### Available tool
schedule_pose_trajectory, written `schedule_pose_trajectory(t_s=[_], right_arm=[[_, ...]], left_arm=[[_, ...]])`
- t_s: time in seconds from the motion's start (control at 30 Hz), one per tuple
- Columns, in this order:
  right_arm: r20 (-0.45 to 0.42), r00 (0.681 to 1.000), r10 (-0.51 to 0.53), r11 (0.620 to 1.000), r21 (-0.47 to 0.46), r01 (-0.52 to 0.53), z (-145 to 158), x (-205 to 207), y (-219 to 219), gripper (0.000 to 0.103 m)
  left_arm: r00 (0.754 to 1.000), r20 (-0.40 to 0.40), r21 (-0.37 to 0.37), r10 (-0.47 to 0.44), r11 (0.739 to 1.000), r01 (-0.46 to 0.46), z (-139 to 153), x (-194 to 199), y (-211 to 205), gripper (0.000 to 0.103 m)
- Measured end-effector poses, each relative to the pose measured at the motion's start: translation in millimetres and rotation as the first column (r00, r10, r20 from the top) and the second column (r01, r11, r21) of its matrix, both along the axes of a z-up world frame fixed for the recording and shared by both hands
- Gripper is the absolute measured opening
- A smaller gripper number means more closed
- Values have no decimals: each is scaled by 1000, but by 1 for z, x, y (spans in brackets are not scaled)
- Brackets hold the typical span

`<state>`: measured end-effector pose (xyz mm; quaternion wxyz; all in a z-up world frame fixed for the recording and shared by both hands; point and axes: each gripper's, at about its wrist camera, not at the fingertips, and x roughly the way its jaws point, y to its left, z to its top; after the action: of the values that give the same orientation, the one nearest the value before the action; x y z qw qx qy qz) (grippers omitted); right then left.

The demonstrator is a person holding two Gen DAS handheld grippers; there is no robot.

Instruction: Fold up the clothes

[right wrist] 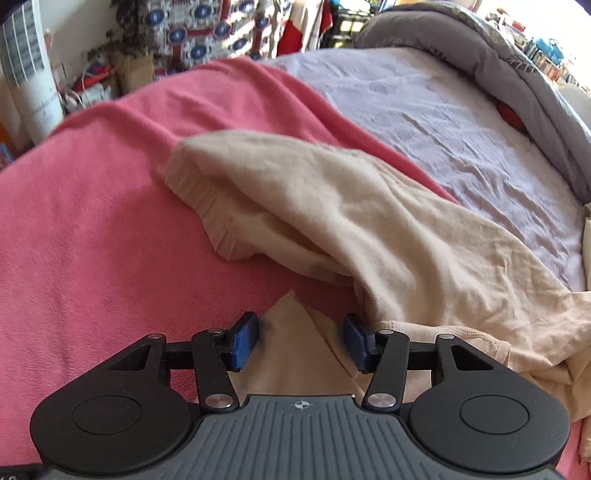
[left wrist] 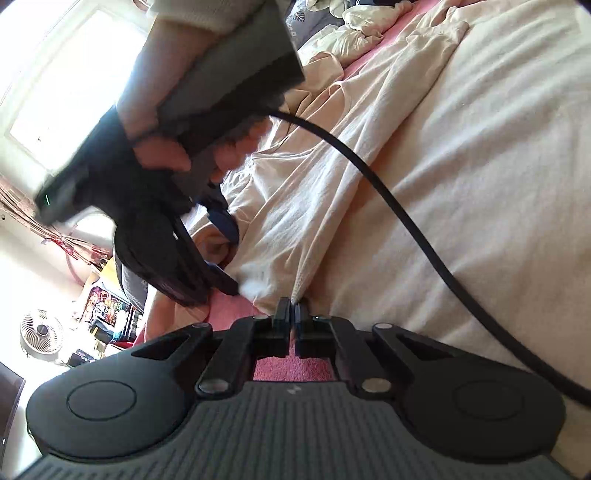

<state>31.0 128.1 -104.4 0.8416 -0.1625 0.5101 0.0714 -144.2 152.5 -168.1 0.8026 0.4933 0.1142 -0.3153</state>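
Observation:
A cream long-sleeved top (left wrist: 424, 155) lies spread over a pink blanket (left wrist: 291, 369) on a bed. My left gripper (left wrist: 293, 314) is shut on a fold of the top's edge, the cloth rising in a ridge from the pinch. A hand holds my right gripper (left wrist: 227, 251) just left of it, pointing down at the same edge. In the right wrist view my right gripper (right wrist: 301, 332) is open; a pointed corner of the cream top (right wrist: 295, 343) lies loose between its blue pads (right wrist: 245, 341), not pressed. One sleeve (right wrist: 332, 214) with a ribbed cuff stretches away to the upper left.
A black cable (left wrist: 388, 192) crosses the top from the right gripper. Beyond the pink blanket (right wrist: 92, 221) are a lilac sheet (right wrist: 443, 122) and a grey duvet (right wrist: 517, 62). More crumpled clothes (left wrist: 351, 26) are piled at the far end. A small fan (left wrist: 40, 328) stands on the floor.

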Motion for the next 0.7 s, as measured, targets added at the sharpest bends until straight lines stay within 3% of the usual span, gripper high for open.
schedule_pose_trajectory(t_s=[0.07,0.1,0.3,0.5,0.53,0.57,0.67,0.7], right_arm=[[21,1000,-16,1000,22,16,1,-2,4,12],[33,999,-41,999,33,40,3,-2,3,9],[83,989,-120,988,112,110,9,-2,-12,8],[47,985,-163,969,198,151,3,8,-29,8],[41,985,-169,964,215,157,2,9,-32,8],[38,984,-175,960,227,162,2,10,-34,8],[29,984,-177,955,246,165,2,11,-37,8],[30,985,-171,956,245,159,2,11,-38,8]], left_arm=[[1000,1,-5,3,1000,-3,0,3,0,0],[1000,2,-8,4,1000,-4,0,4,0,0],[999,11,-42,33,999,-32,3,7,2,0],[999,37,-39,34,999,-32,10,5,16,17],[999,36,-39,38,999,-37,12,8,17,21],[998,34,-42,44,998,-42,12,14,17,34],[998,42,-78,55,996,-52,16,26,20,57],[998,32,-92,61,994,-58,19,30,21,61]])
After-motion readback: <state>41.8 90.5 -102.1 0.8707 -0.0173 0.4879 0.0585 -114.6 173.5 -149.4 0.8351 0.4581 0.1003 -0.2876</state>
